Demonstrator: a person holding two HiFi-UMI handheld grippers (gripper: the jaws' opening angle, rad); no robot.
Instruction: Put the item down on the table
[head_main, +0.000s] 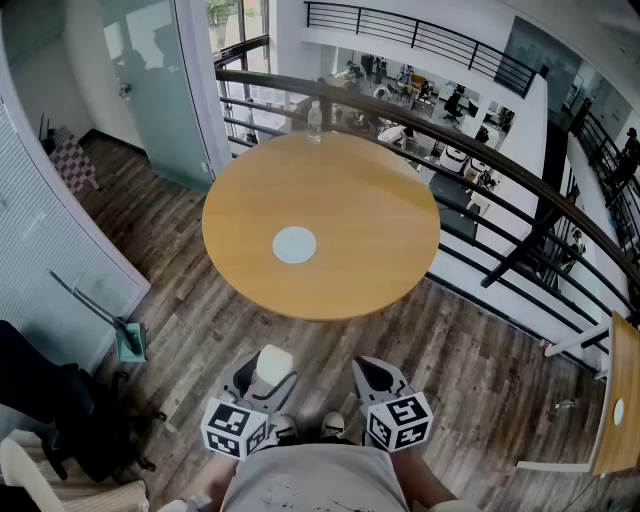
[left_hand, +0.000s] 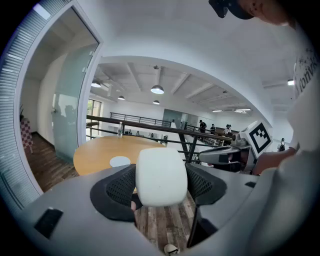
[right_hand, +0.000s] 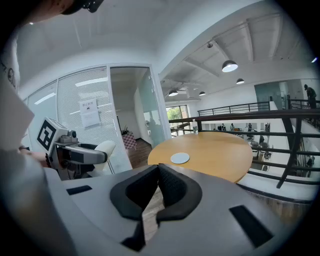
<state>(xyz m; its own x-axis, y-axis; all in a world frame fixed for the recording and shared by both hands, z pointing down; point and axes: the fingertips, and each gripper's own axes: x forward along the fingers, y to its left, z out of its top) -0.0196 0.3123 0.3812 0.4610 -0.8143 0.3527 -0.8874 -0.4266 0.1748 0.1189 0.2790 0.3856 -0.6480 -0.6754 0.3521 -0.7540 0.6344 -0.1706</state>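
Observation:
A white rounded block (left_hand: 161, 176) sits between the black pads of my left gripper (left_hand: 161, 186), whose jaws stand wide and press on its sides. In the head view the same white block (head_main: 272, 364) shows in my left gripper (head_main: 262, 378) low in the picture, short of the table. My right gripper (head_main: 372, 377) is beside it; its pads (right_hand: 172, 186) meet with nothing between them. The round wooden table (head_main: 360, 220) lies ahead with a pale round coaster (head_main: 294, 244) on it. From the right gripper view the white block (right_hand: 105, 148) shows at the left.
A clear water bottle (head_main: 315, 119) stands at the table's far edge by a dark railing (head_main: 480, 150) over a lower floor. A glass partition (head_main: 150, 80) and blinds are at the left. A broom and dustpan (head_main: 120, 335) lie on the wood floor.

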